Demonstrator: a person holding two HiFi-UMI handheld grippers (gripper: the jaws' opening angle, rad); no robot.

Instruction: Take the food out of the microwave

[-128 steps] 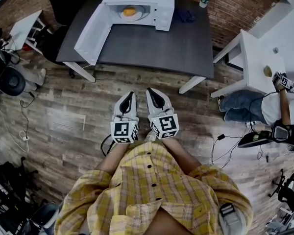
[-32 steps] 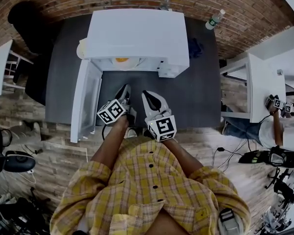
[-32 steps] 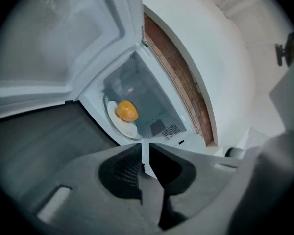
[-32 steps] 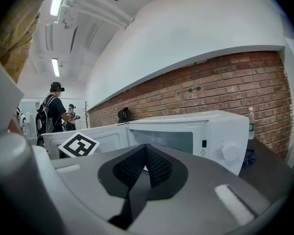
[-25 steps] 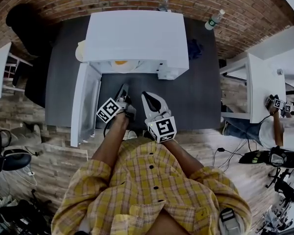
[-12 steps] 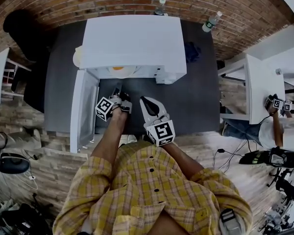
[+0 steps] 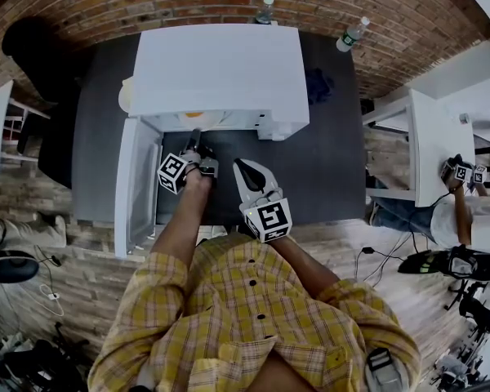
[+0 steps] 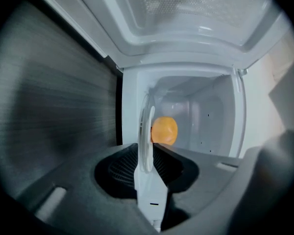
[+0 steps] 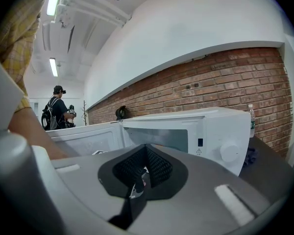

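Microwave (image 7: 220,64) on dark table (image 7: 335,153), door (image 7: 135,186) swung open to the left. Left gripper (image 7: 193,140) at the cavity mouth, rolled on its side, jaws pinched on rim of white plate (image 8: 146,131). Orange food (image 8: 164,130) on plate, inside the oven. Right gripper (image 7: 243,168) over table beside it, jaws together, nothing between.

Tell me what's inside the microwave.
A white plate carrying one orange food item, its rim between the left tool's jaws. From the head view, the microwave's top covers most of the cavity; only a sliver shows.
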